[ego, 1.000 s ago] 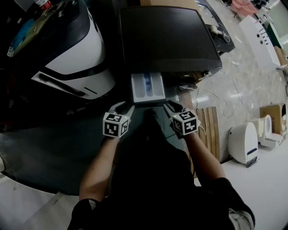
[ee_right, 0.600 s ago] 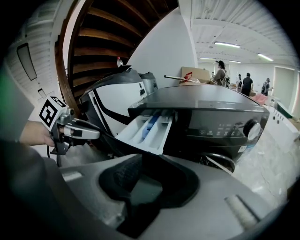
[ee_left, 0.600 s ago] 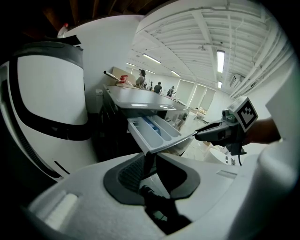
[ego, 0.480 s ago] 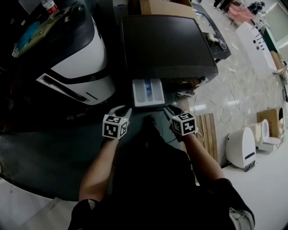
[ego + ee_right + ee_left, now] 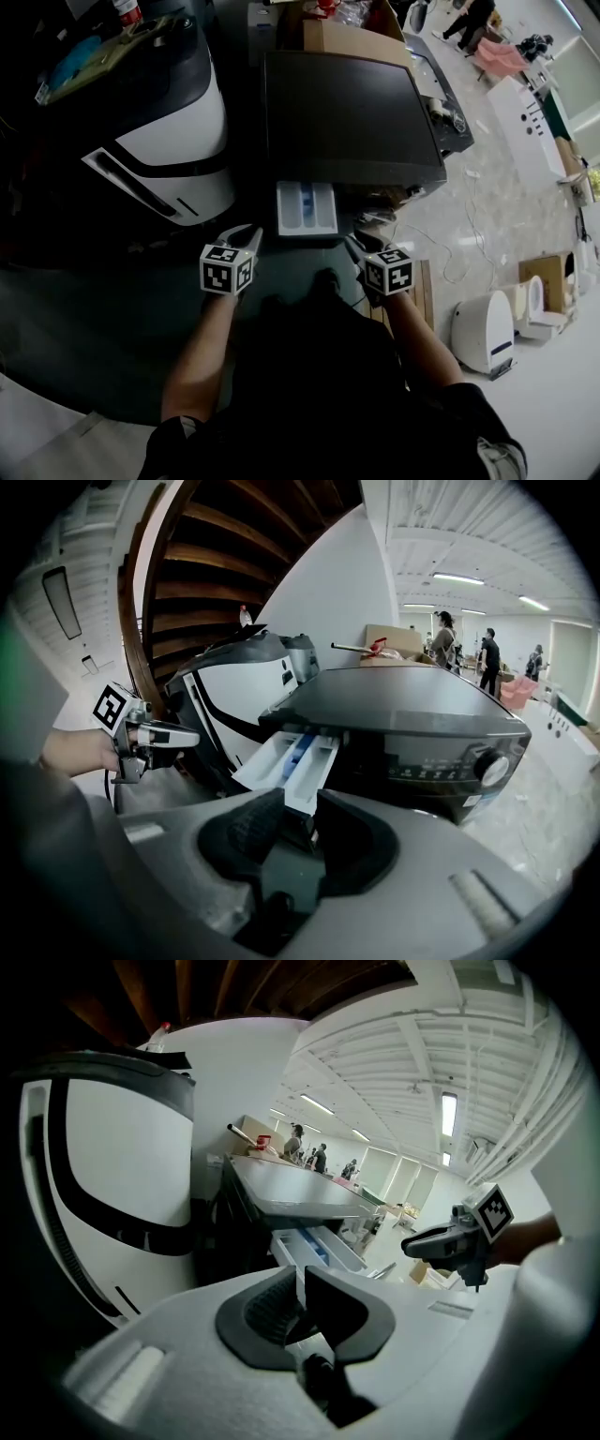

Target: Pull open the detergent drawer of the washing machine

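The dark-topped washing machine (image 5: 347,103) has its white detergent drawer (image 5: 307,208) pulled out toward me, blue insert showing. My left gripper (image 5: 246,232) hangs just left of the drawer's front corner, apart from it. Its jaws have just been closing and stand nearly together, a thin slit between the pads and nothing in it (image 5: 301,1283). My right gripper (image 5: 356,246) floats off the drawer's front right corner, open and empty (image 5: 300,822). From the right gripper view the drawer (image 5: 291,757) lies straight ahead, with the left gripper (image 5: 173,735) to its left.
A white-and-black appliance (image 5: 169,122) stands close on the left of the washing machine. A cardboard box (image 5: 347,37) sits behind it. To the right lie a wooden pallet (image 5: 427,281), floor cables and a white appliance (image 5: 483,328). People stand far back.
Both grippers have risen and drawn slightly back from the drawer front. The left gripper's fingers have come together. The drawer stays pulled out.
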